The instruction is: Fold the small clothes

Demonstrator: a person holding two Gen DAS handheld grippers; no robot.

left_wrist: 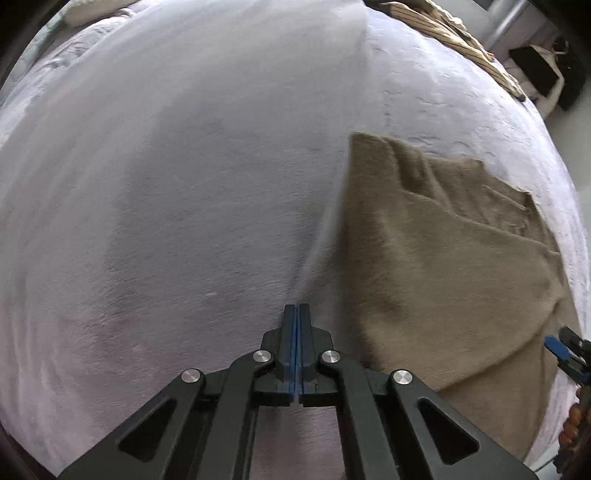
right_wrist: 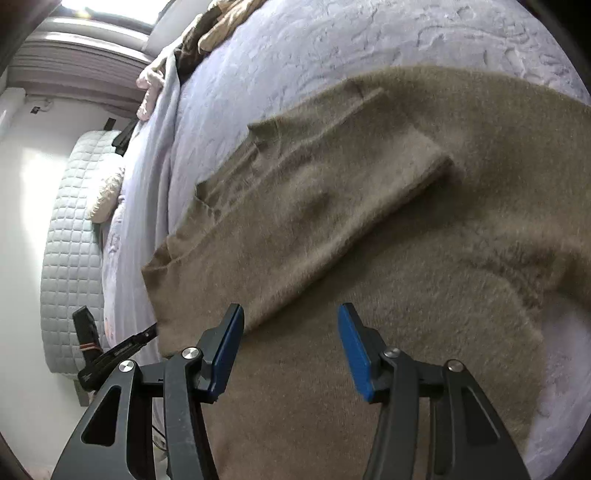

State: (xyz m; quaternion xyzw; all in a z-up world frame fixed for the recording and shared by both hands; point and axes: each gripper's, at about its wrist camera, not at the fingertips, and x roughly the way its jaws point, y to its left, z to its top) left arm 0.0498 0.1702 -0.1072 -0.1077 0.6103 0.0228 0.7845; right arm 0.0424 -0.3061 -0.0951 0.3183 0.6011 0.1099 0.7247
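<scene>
A tan fuzzy knit garment [left_wrist: 436, 258] lies partly folded on the lavender bed cover [left_wrist: 184, 184]; one folded panel lies across it in the right wrist view [right_wrist: 332, 206]. My left gripper [left_wrist: 296, 308] is shut and empty, over bare cover just left of the garment's edge. My right gripper [right_wrist: 291, 314] is open, low over the garment's near part, nothing between its blue pads [right_wrist: 354, 347]. The right gripper also shows at the right edge of the left wrist view [left_wrist: 565, 350].
A striped brown cloth [left_wrist: 454, 33] lies at the bed's far edge. More clothes [right_wrist: 207, 33] are heaped at the far side. A quilted grey mattress edge [right_wrist: 70, 258] and a small cream cushion [right_wrist: 107, 199] are at left. The left gripper's arm shows [right_wrist: 110, 350].
</scene>
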